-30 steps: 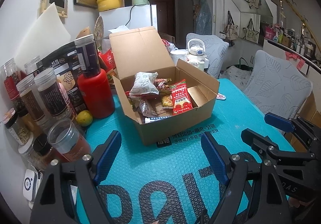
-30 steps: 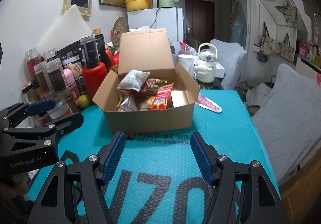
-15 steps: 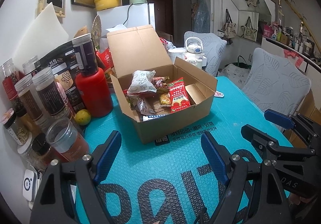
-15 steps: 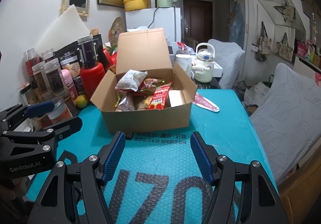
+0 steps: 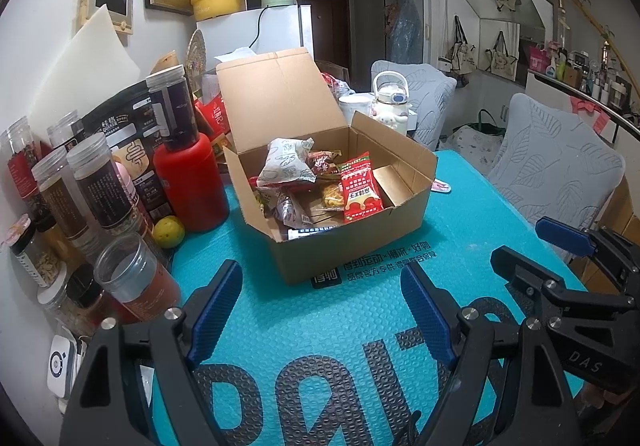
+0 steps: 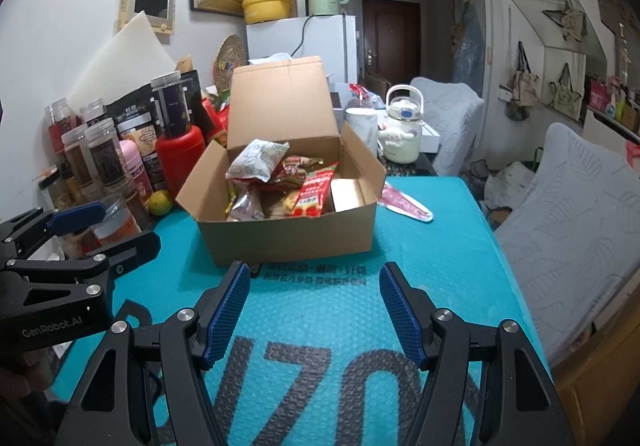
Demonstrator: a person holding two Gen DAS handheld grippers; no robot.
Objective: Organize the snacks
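An open cardboard box (image 5: 360,246) (image 6: 292,238) stands on the teal mat, its lid up at the back. Several snack packets lie inside: a red packet (image 5: 360,194) (image 6: 314,192) and a white printed packet (image 5: 286,164) (image 6: 256,164) on top. A red-and-white packet (image 6: 404,204) lies on the mat right of the box. My left gripper (image 5: 322,310) is open and empty, in front of the box. My right gripper (image 6: 314,306) is open and empty, in front of the box, and shows at the right of the left wrist view (image 5: 560,258).
Jars (image 5: 100,186) and a red bottle (image 5: 190,182) crowd the mat's left side, with a yellow-green fruit (image 5: 170,232) beside them. A white kettle-shaped bottle (image 6: 402,134) stands behind the box. Grey cushioned chairs (image 6: 580,206) line the right edge.
Both grippers have drawn slightly back from the box and stay open. Nothing on the mat has moved.
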